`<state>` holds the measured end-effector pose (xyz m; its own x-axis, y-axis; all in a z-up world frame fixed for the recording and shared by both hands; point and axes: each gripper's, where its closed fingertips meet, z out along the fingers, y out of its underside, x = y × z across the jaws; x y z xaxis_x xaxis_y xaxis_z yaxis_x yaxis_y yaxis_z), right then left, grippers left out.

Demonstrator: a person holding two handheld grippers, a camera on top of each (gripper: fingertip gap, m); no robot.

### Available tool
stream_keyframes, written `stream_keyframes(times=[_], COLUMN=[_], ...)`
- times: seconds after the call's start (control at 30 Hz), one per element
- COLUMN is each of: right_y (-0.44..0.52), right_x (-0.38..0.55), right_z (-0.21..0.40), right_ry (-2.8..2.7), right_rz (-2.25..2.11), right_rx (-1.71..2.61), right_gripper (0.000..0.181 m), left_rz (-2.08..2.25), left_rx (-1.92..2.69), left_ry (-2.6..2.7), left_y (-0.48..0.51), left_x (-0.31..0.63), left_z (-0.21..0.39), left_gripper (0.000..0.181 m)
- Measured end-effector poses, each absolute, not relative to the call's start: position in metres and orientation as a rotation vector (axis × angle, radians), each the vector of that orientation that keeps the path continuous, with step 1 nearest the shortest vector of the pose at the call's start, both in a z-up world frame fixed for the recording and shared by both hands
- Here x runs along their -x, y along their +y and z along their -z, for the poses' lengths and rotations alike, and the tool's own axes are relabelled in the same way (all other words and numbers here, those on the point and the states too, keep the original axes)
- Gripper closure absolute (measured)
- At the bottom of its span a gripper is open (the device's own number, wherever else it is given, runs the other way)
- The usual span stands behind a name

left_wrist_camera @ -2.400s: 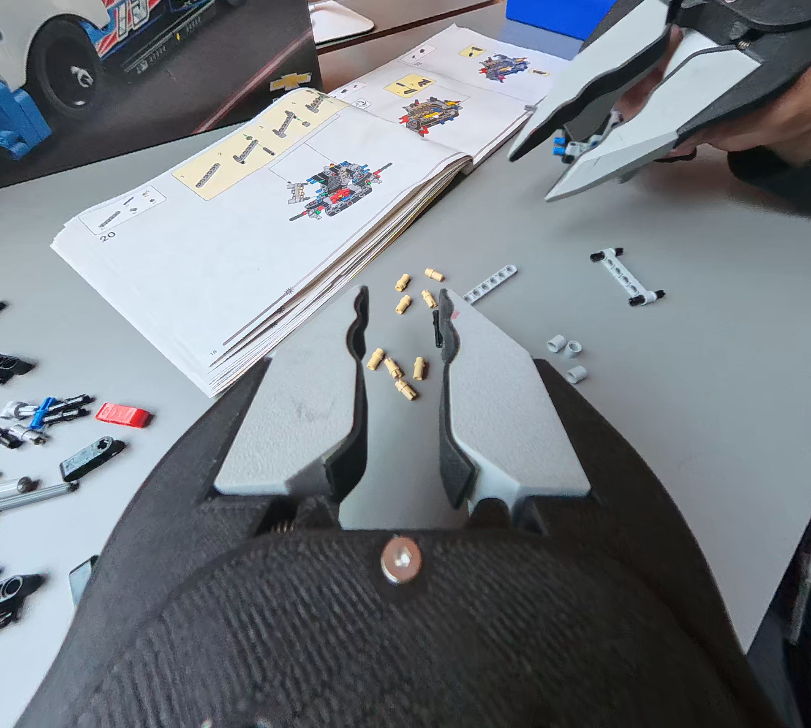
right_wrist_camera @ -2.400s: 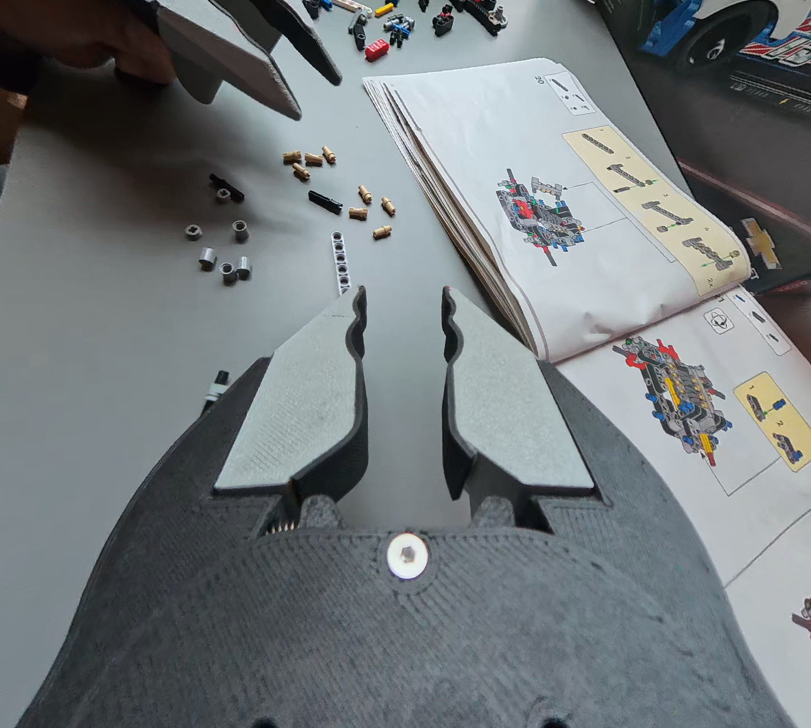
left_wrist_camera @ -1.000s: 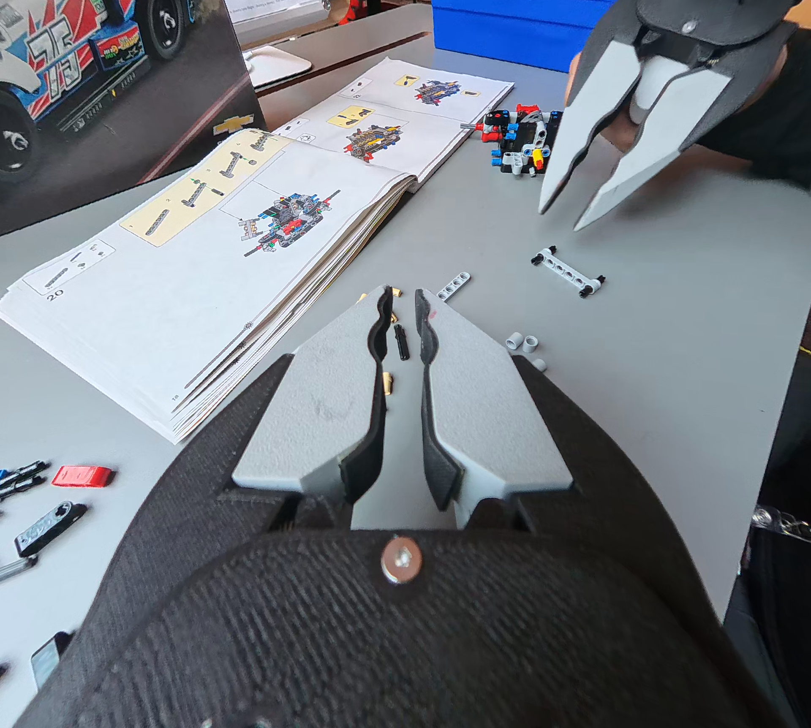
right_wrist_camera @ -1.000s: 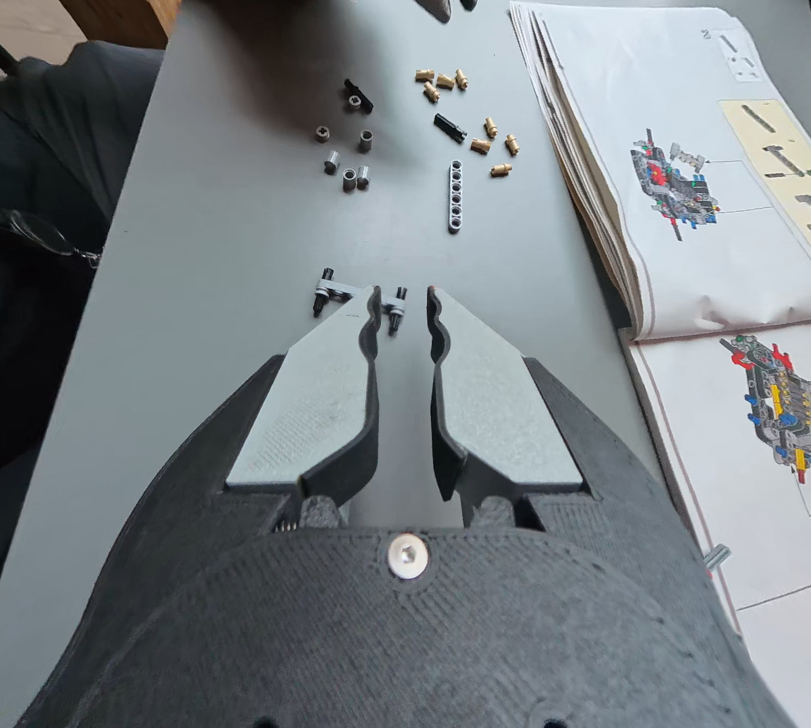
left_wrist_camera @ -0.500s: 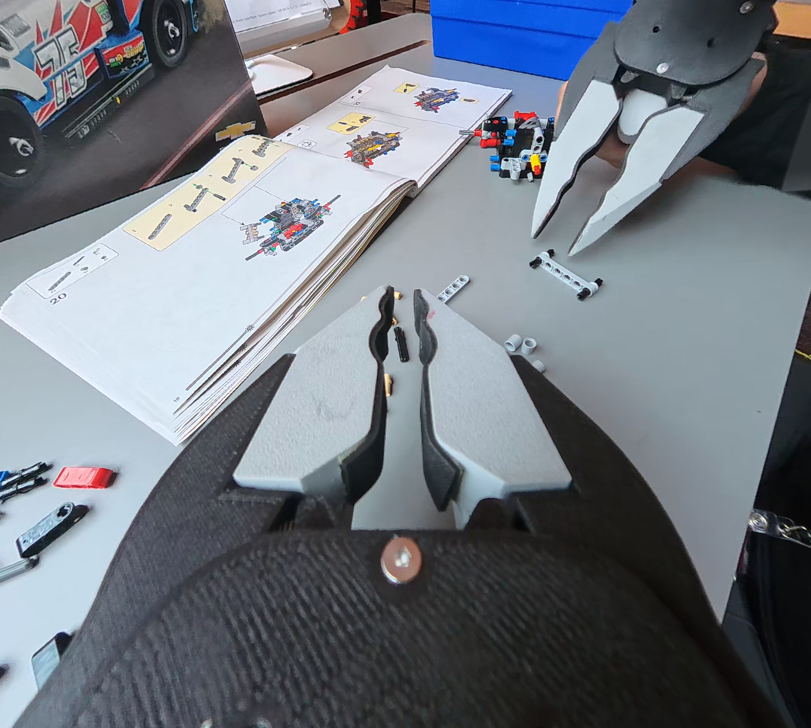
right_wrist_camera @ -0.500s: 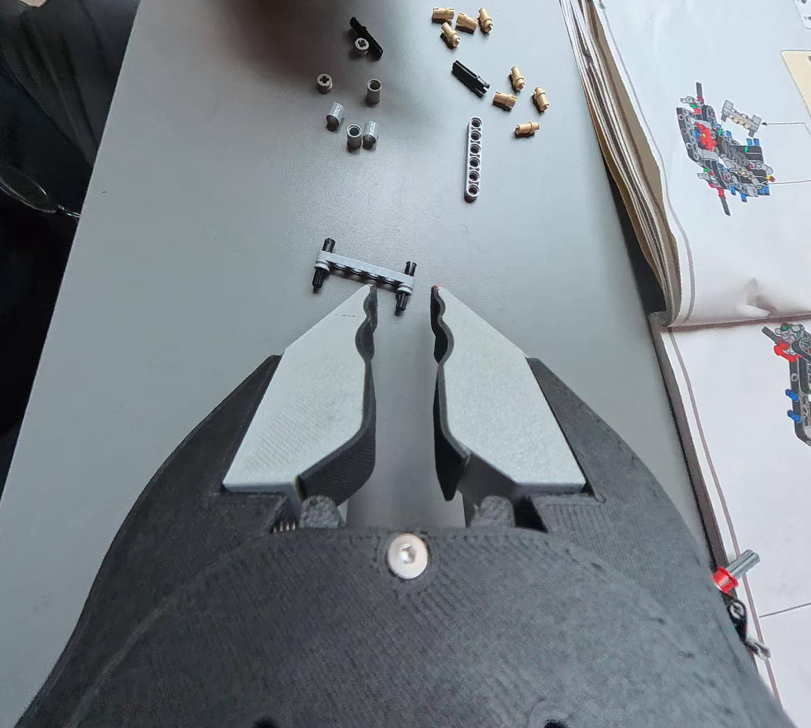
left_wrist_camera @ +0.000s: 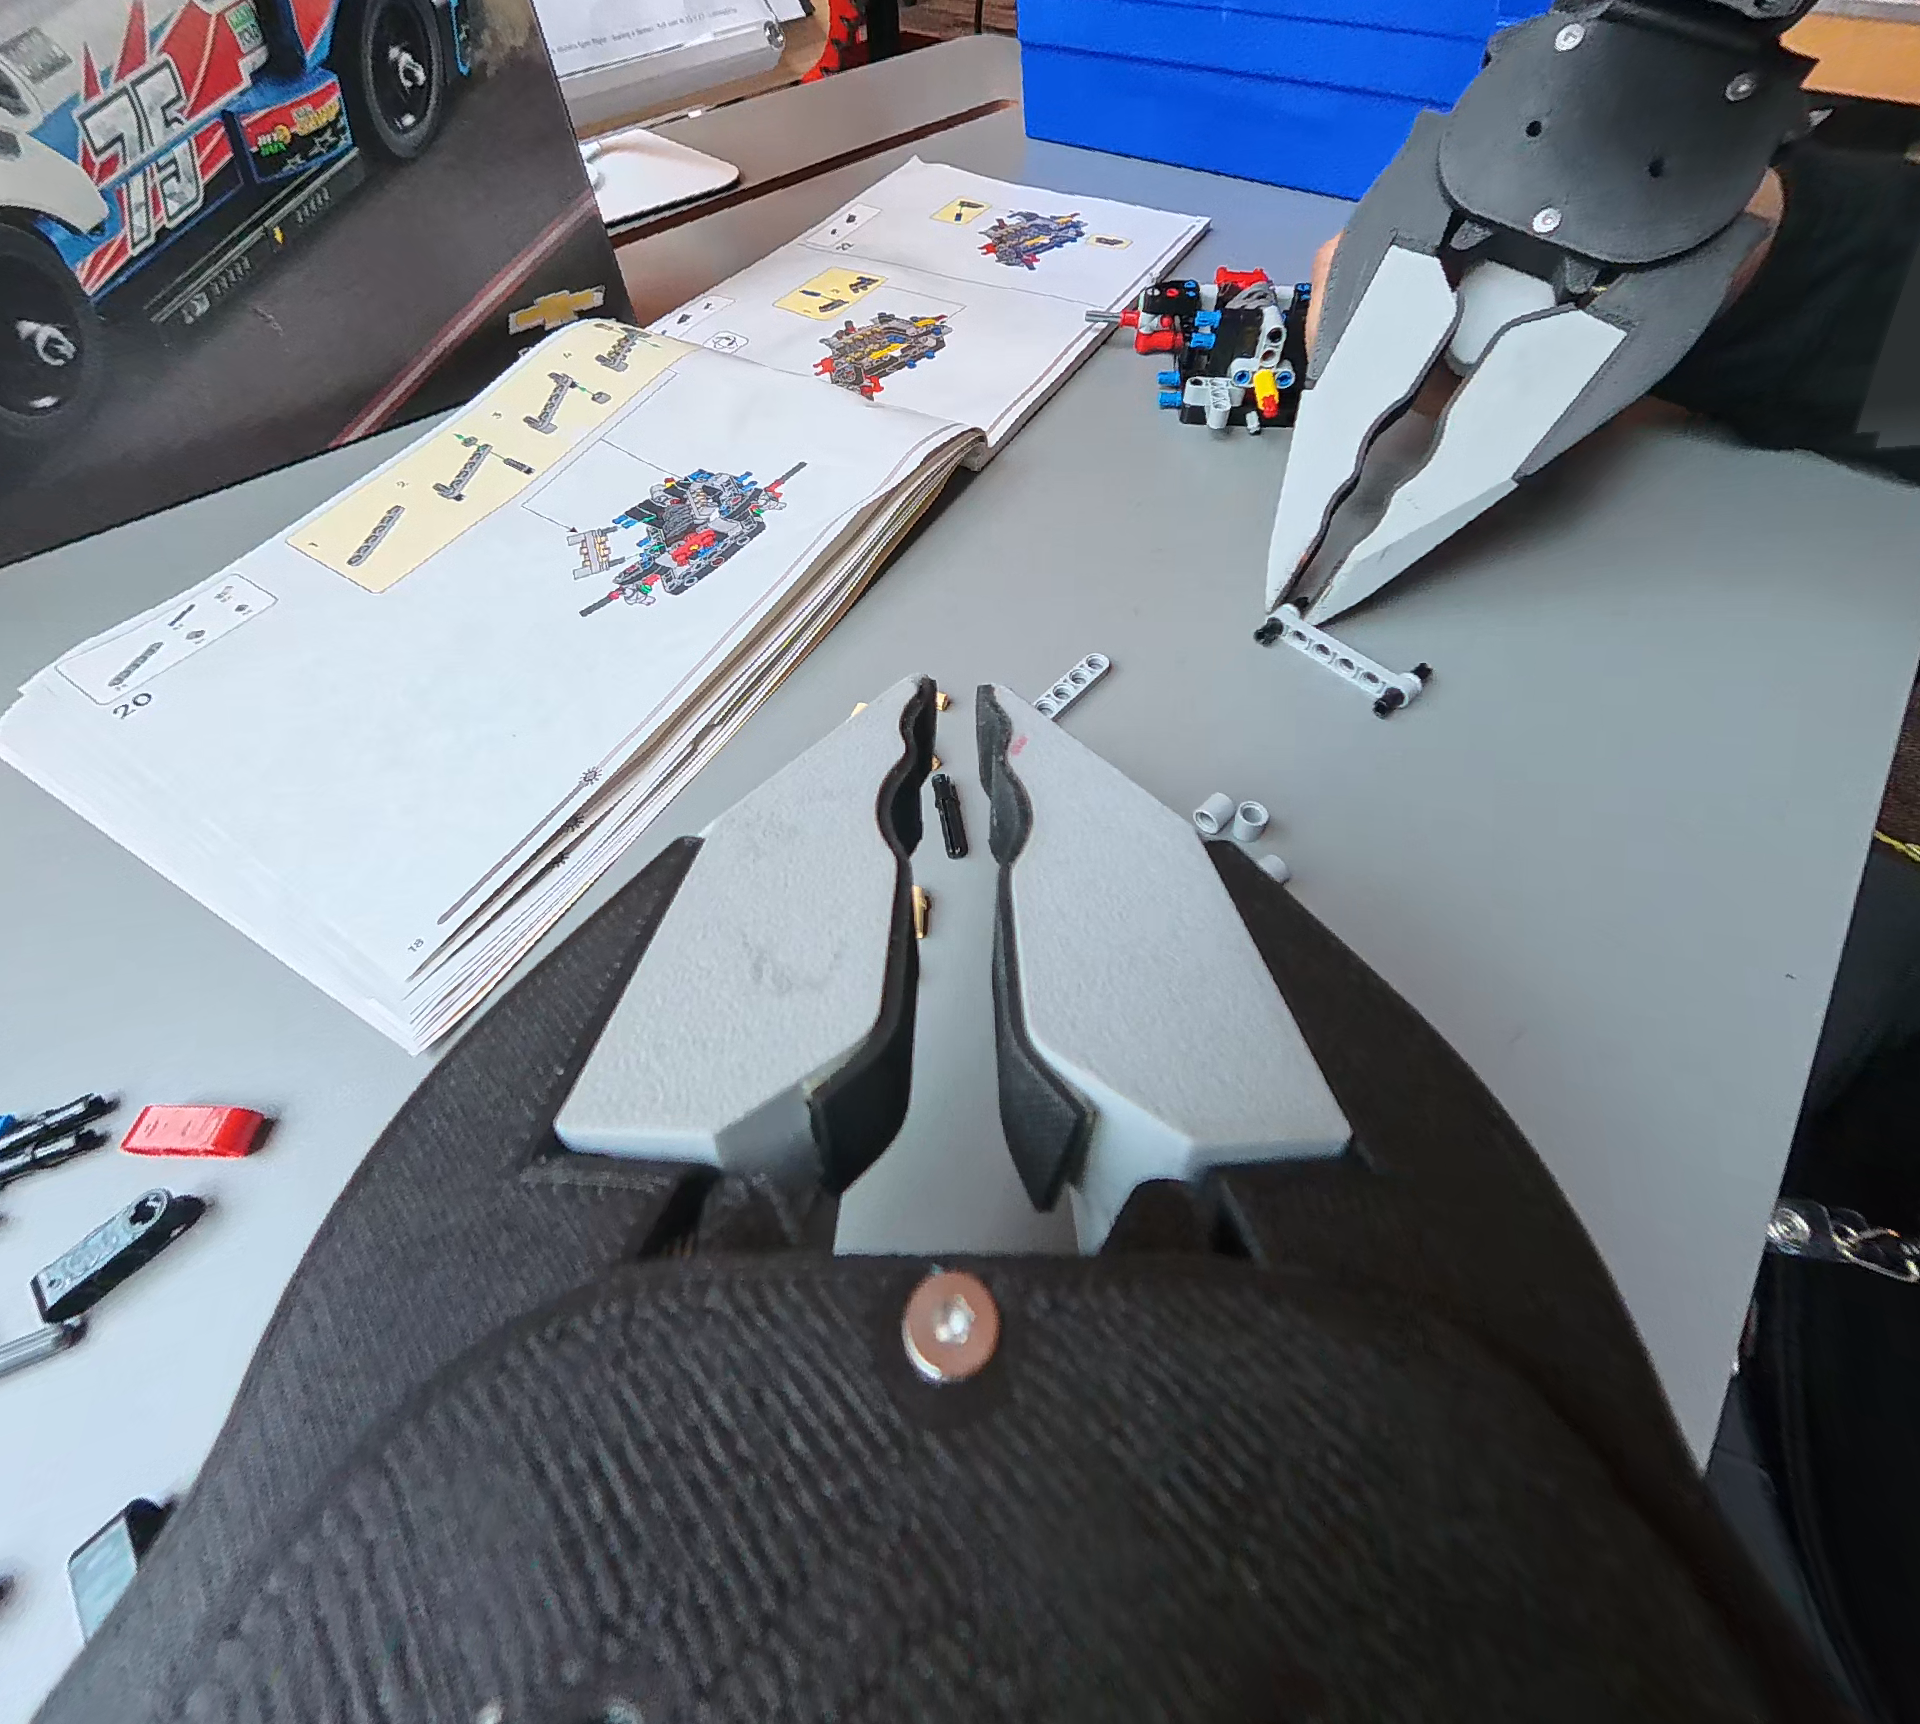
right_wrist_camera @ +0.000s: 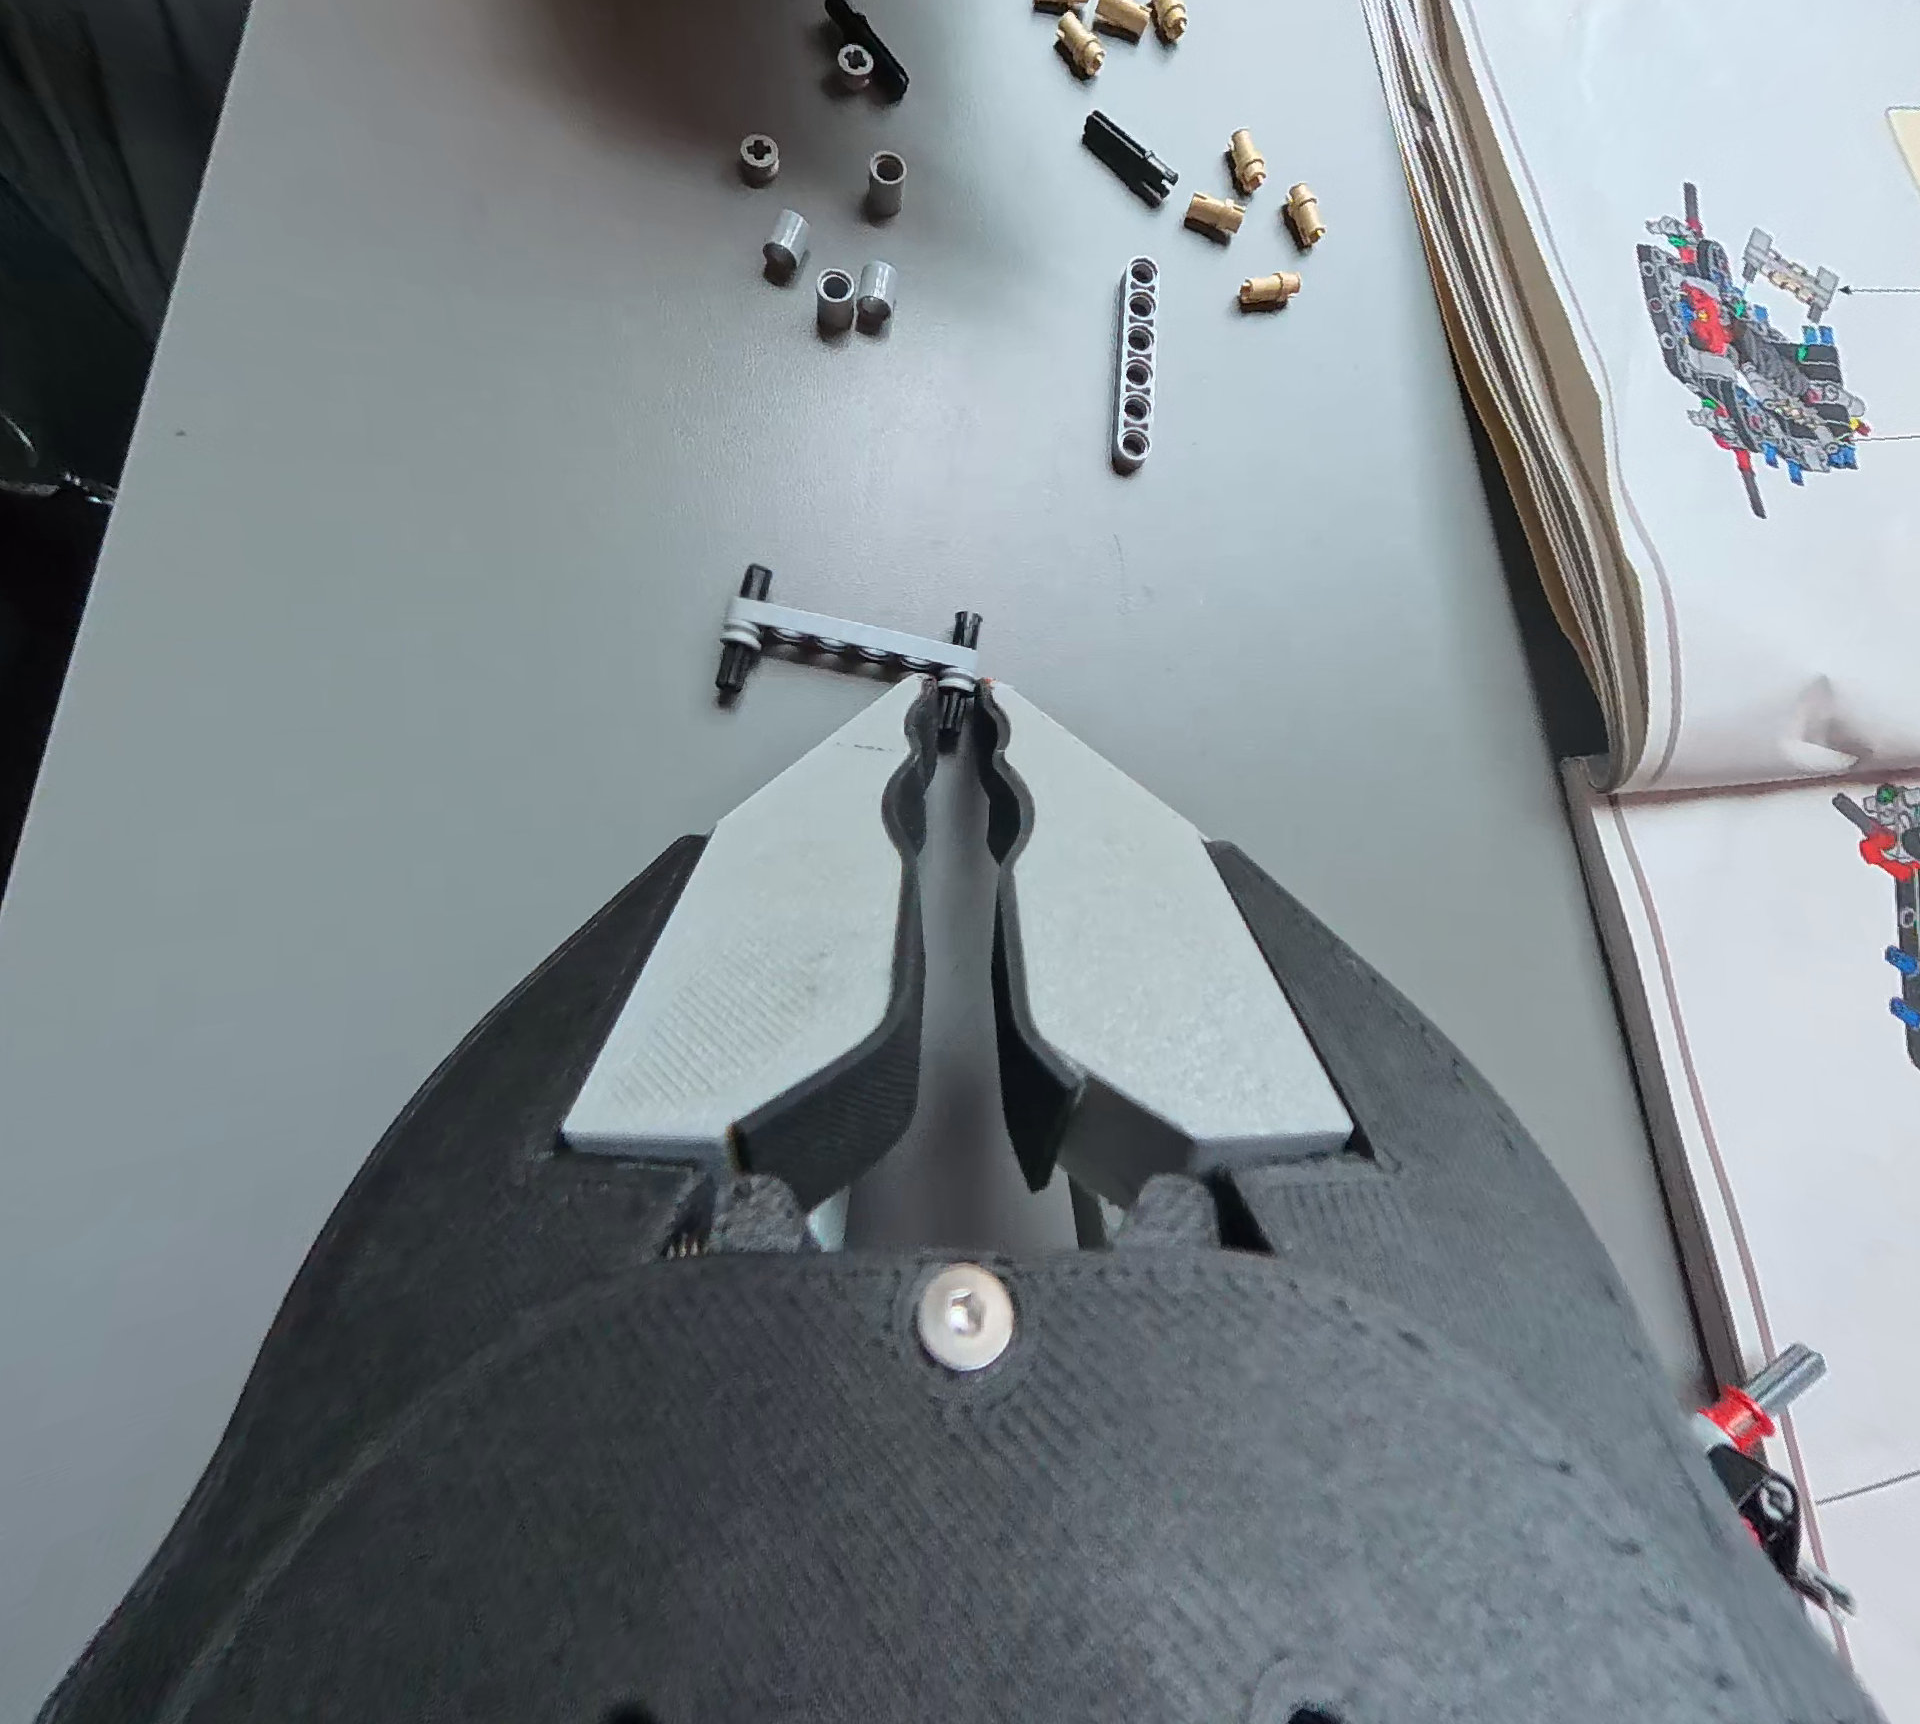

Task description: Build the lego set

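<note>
A grey beam with a black pin at each end (right_wrist_camera: 852,635) lies on the grey table (right_wrist_camera: 468,531). My right gripper (right_wrist_camera: 954,692) is down at the beam's right end, shut on that end's black pin. In the left wrist view the right gripper (left_wrist_camera: 1294,620) touches the beam (left_wrist_camera: 1340,661) at its near end. My left gripper (left_wrist_camera: 951,698) hovers over a loose black pin (left_wrist_camera: 949,817), jaws a narrow gap apart and empty. A second grey beam (right_wrist_camera: 1135,365), tan pins (right_wrist_camera: 1112,12) and grey bushes (right_wrist_camera: 852,292) lie beyond. The partly built model (left_wrist_camera: 1231,355) sits behind the right gripper.
The open instruction booklet (left_wrist_camera: 416,687) covers the table's left half in the left wrist view. The set's box (left_wrist_camera: 208,116) and a blue bin (left_wrist_camera: 1247,33) stand at the back. A red piece (left_wrist_camera: 192,1132) and other loose parts lie at far left. The table's edge (right_wrist_camera: 187,324) is near the bushes. Left tips to right tips: about 15 cm.
My right gripper came down onto the pinned beam and closed on its end pin. My left gripper's jaws narrowed since 2.4 s ago and it has held still in the last half second.
</note>
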<state>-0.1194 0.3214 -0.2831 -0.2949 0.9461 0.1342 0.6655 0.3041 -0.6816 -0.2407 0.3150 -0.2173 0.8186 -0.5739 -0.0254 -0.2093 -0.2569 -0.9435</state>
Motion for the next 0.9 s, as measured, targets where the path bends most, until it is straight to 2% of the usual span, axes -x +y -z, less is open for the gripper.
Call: stream_keyframes(times=[0.9], right_y=[0.335], right_x=[0.125], right_z=[0.283], right_ry=[-1.976], right_rz=[-0.651], right_rx=[1.461], right_gripper=[0.178], left_rz=[0.386], left_rx=[1.828], left_ry=[0.594], left_y=[0.315], left_x=[0.241], left_z=[0.217], left_gripper=[0.178])
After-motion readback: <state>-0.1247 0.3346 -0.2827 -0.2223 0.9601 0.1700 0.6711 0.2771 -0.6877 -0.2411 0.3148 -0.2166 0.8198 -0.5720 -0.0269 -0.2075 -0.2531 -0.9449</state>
